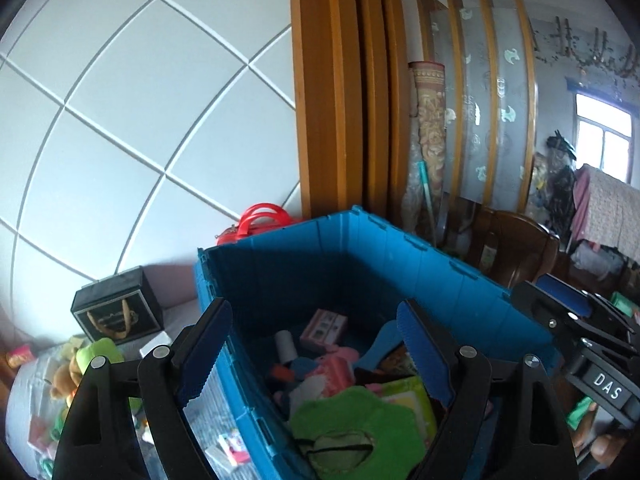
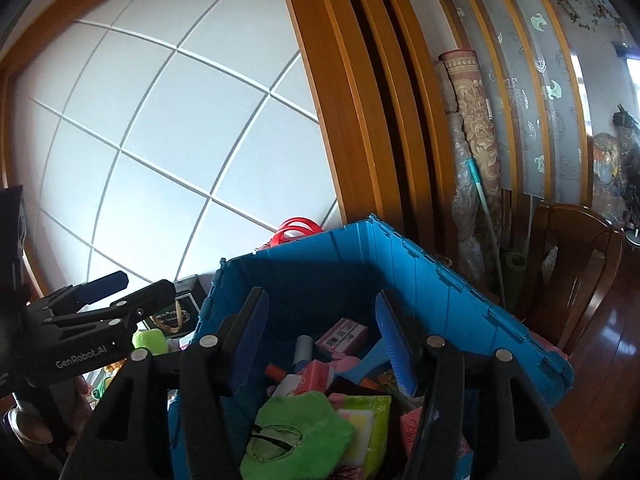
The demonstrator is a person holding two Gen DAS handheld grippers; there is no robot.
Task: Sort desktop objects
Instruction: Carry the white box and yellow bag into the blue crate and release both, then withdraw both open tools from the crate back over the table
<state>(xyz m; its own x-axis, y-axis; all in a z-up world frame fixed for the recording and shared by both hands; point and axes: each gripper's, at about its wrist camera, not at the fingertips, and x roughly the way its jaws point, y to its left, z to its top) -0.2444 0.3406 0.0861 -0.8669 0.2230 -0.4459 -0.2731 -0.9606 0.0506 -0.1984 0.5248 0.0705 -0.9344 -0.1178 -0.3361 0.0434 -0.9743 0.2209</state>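
Both grippers, left (image 1: 316,352) and right (image 2: 322,344), hover wide apart and empty over the blue bin (image 1: 472,280). Green cloth (image 1: 356,432) lies inside. Risk: jaws clip the bin wall or each other.

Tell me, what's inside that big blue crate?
The blue crate holds a jumble: a green plush piece on top, a pink box, a white roll, a blue paddle-shaped toy. Whatever lies beneath them is covered.
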